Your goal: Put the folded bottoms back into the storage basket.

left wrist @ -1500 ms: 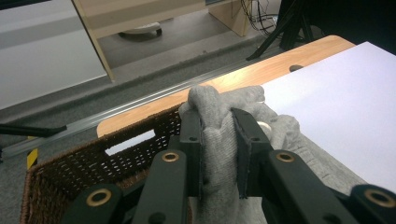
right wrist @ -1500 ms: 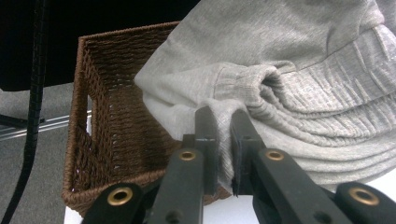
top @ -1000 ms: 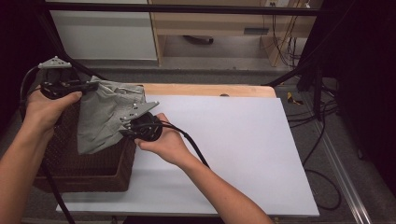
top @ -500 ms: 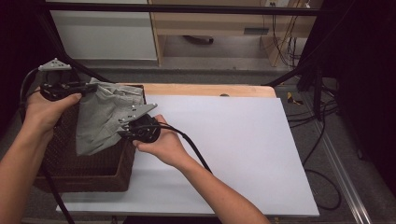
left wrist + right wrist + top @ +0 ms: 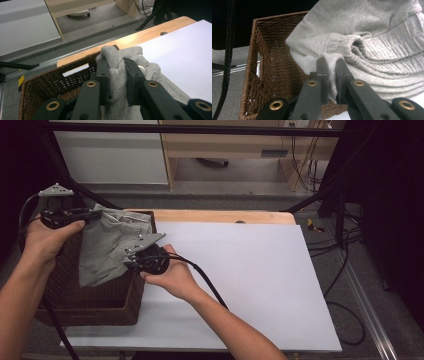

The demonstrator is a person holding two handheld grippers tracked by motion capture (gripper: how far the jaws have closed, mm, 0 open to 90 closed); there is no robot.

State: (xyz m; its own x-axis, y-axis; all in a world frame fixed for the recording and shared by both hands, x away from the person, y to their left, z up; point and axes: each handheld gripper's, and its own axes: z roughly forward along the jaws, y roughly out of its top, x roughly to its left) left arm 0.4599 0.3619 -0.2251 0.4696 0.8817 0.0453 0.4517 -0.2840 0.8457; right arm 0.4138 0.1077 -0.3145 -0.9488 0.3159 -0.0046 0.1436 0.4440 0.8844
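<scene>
A: Looking from above, I see the grey garment (image 5: pixel 107 247) hanging over the wicker basket (image 5: pixel 90 307), at the left end of the table (image 5: pixel 250 270). Both tools pinch it. The left gripper (image 5: pixel 92 214) has its jaws pressed on a bunched fold at the far edge, and the right gripper (image 5: pixel 131 261) is clamped on the ribbed hem near the basket's right wall.

B: Yes, the gripper views agree: cloth fills the gap between each pair of jaws. What can go wrong, in your opinion?

A: I think each bite is thin. If the hands pull apart too strongly, one fold may slip out and the garment would drop into the basket. Also, a low corner could catch on the rough weave when lifted.
</scene>
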